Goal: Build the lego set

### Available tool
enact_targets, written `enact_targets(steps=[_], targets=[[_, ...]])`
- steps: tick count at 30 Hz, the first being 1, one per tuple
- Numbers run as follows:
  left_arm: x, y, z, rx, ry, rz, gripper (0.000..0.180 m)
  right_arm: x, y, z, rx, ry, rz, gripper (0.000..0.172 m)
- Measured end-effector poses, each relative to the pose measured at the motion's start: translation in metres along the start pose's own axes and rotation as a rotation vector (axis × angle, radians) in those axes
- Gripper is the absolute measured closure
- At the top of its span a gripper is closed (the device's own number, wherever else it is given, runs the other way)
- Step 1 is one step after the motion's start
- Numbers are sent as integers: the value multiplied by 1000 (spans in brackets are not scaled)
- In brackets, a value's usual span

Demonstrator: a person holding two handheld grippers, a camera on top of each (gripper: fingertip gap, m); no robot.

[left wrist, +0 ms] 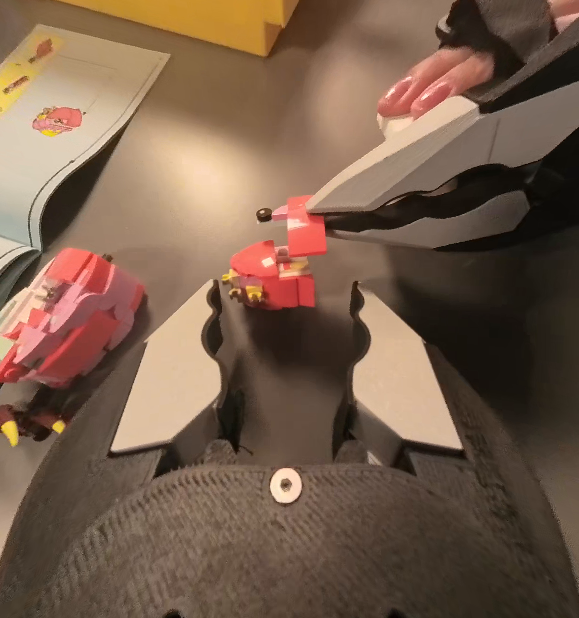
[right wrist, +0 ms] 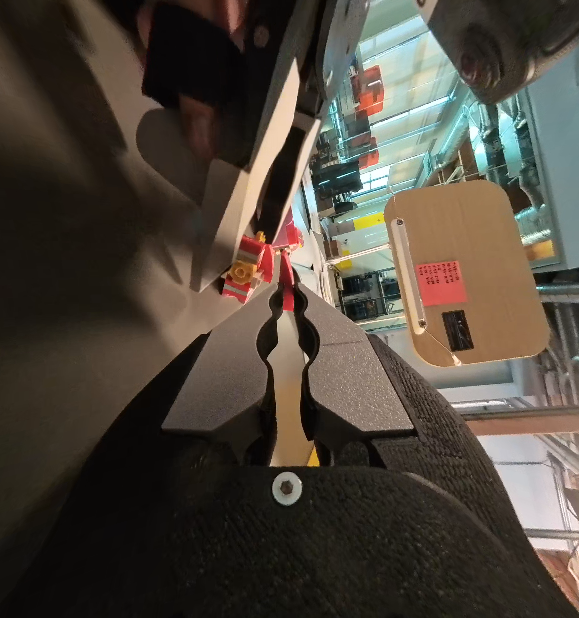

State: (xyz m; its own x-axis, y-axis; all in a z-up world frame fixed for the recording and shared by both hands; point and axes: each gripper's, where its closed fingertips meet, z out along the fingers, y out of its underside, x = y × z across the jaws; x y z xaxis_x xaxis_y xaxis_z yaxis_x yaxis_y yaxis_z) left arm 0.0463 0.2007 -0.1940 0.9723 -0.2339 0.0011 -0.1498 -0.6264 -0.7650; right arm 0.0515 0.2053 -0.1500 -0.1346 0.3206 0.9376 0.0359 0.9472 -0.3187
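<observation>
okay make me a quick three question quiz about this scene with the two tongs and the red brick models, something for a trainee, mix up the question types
1. True or false: the left tongs are closed on the small red brick model.
2. What do the right tongs grip? A) yellow box B) red flap of the small model C) instruction booklet
3. Fill in: the larger red and pink brick model lies to the ___ of the left tongs in the left wrist view.

Key
1. False: they stand wide open, the model just ahead of the tips.
2. B: the red flap.
3. Left, near the instruction booklet.
</observation>
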Motion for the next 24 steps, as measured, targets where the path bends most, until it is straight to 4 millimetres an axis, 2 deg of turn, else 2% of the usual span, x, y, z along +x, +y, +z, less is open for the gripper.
enact_targets(steps=[4,9,11,15,19,24], targets=[[-3,-2,3,-5,-23,26,129,1,1,-1,-5,6,-2,168],[-3,-7,-1,42,-41,43,131,12,0,-6,-21,49,0,168],[-5,-20,-14,152,-75,51,131,23,-7,-11,-21,83,13,168],[0,-42,-45,378,-107,9,132,44,-37,-21,-18,125,-41,168],[11,-56,-68,520,-118,13,132,52,-57,-21,-57,99,-161,168],[17,-63,-88,646,-108,13,132,64,-76,-24,-67,78,-232,168]])
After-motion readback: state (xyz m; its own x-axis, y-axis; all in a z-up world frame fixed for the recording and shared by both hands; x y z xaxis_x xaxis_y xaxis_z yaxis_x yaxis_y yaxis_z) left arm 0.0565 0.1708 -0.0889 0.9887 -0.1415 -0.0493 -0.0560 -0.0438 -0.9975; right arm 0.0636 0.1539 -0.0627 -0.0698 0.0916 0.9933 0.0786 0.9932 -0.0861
